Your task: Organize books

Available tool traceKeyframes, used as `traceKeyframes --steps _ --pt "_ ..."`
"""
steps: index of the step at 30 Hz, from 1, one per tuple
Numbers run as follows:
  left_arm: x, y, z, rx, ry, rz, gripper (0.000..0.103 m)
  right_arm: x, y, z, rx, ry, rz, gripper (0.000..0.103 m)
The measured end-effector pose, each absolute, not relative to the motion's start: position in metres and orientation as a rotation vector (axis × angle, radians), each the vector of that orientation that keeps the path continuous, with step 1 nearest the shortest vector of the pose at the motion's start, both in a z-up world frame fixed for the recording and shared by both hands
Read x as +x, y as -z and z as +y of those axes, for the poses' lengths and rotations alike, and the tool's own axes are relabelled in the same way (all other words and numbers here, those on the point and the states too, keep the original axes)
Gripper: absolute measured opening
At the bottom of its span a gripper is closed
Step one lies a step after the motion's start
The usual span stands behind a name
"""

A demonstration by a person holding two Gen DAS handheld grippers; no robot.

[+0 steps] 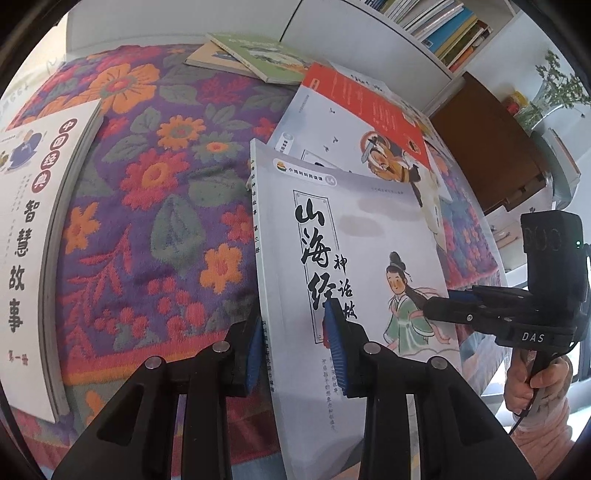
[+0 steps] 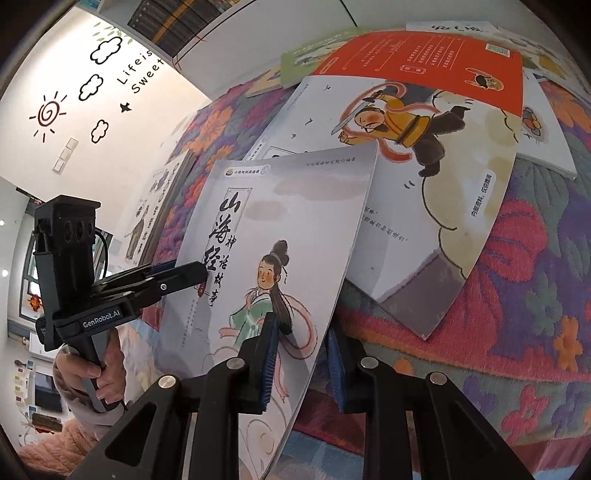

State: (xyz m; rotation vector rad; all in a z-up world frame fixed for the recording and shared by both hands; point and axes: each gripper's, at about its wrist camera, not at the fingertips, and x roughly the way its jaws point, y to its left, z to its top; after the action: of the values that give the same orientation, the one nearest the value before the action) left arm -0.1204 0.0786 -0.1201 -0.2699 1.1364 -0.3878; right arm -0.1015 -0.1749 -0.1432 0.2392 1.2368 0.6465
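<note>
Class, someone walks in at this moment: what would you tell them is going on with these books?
A person is sorting picture books scattered on a floral cloth. Each hand holds a two-finger gripper, and both are clamped on the same grey book with a girl in green on its cover: the left gripper near its spine, the right gripper on its opposite edge. The book's near end is raised, above a red-and-white book. Other books lie around, and a bookshelf stands behind.

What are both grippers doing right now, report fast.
Left gripper: closed on the grey storybook, at its spine edge.
Right gripper: closed on the same book's opposite edge.
</note>
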Motion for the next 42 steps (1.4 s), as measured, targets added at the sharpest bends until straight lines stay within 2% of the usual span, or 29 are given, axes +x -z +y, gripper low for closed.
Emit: traceKeyframes --steps 10,23,42 --pt "-0.126 0.110 0.075 -0.245 0.394 1.161 0.029 -0.109 0.116 -0.167 0.250 -0.686 1.203 0.024" --pt "-0.128 0.074 0.081 -0.205 0.369 1.101 0.030 -0.115 0.084 -0.151 0.226 -0.701 1.171 0.025" --pt "-0.128 0.014 0.140 -0.210 0.309 0.956 0.030 -0.111 0.031 -0.095 0.152 -0.746 1.084 0.025"
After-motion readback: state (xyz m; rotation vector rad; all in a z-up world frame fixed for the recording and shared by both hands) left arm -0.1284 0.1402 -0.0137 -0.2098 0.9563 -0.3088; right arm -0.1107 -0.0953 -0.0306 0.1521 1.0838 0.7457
